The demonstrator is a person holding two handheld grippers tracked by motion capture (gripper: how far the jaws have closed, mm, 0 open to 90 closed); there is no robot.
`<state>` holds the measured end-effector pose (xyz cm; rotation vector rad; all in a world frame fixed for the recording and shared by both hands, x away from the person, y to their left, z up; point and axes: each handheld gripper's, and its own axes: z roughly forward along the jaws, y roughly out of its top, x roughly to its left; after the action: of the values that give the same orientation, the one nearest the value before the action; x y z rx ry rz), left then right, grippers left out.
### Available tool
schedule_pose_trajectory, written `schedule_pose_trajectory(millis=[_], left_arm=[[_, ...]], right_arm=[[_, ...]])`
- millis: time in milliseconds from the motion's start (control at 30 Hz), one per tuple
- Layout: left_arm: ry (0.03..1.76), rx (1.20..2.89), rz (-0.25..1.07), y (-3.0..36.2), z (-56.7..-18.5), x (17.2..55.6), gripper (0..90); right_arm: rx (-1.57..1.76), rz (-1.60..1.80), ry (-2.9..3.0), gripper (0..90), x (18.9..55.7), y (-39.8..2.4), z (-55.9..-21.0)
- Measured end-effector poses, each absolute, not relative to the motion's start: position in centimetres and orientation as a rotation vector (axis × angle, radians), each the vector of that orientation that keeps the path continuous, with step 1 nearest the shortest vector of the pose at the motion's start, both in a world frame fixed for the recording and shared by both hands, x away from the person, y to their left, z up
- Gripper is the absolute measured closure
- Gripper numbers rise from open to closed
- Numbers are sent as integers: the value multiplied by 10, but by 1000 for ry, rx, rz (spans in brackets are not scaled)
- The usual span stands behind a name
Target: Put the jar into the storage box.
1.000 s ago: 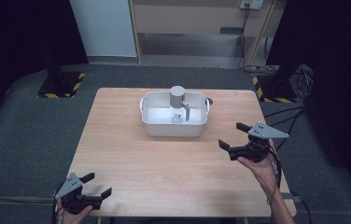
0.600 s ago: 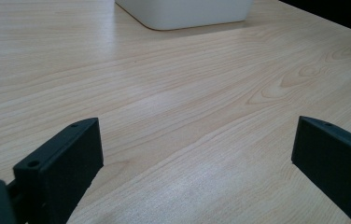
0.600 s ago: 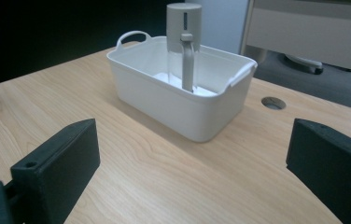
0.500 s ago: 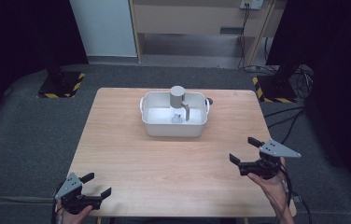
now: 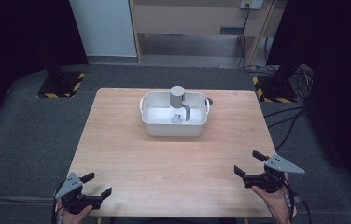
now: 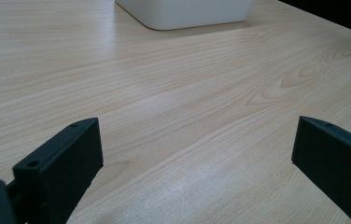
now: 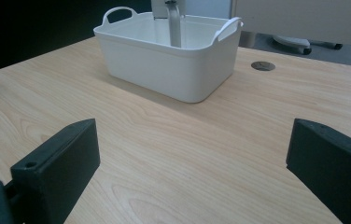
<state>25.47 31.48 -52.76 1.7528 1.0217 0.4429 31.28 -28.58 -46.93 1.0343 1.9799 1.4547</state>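
Note:
A white tub (image 5: 173, 127) with two handles stands at the far middle of the wooden table (image 5: 164, 158). Inside it a grey cylinder (image 5: 178, 96) rises upright beside a grey bar (image 5: 186, 112), with a small pale piece (image 5: 176, 117) on the tub's floor. My left gripper (image 5: 95, 184) rests open at the near left corner, nothing between its jaws. At the near right, my right gripper (image 5: 249, 163) is open and empty, aimed at the tub (image 7: 173, 60). The tub's lower edge (image 6: 183, 11) shows far ahead in the left gripper view.
A small round grey grommet (image 7: 263, 66) is set in the tabletop just right of the tub. Behind the table stand a wooden cabinet (image 5: 197, 18) and a white panel (image 5: 102, 28). Cables (image 5: 285, 126) lie on the floor at right.
My right gripper has drawn back from beside the tub toward the near right corner of the table, still open. The left gripper has stayed put.

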Motion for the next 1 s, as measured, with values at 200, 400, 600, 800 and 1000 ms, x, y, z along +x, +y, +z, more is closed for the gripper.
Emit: schedule_pose_trajectory(millis=[200,400,600,800,1000], left_arm=[[1019,1760,444,313,-527,256,6],[1022,1764,445,313,-528,256,6],[1019,1761,444,314,-528,254,6],[1010,1765,444,313,-528,254,7],[1004,1763,442,313,-528,253,7]], right_arm=[[1050,1450,1974,29,306,-290,-481],[1055,1443,1972,28,303,-291,-490],[1064,1458,1967,28,302,-292,-500],[1066,1469,1967,29,301,-292,-508],[1079,1475,1981,29,299,-294,-517]])
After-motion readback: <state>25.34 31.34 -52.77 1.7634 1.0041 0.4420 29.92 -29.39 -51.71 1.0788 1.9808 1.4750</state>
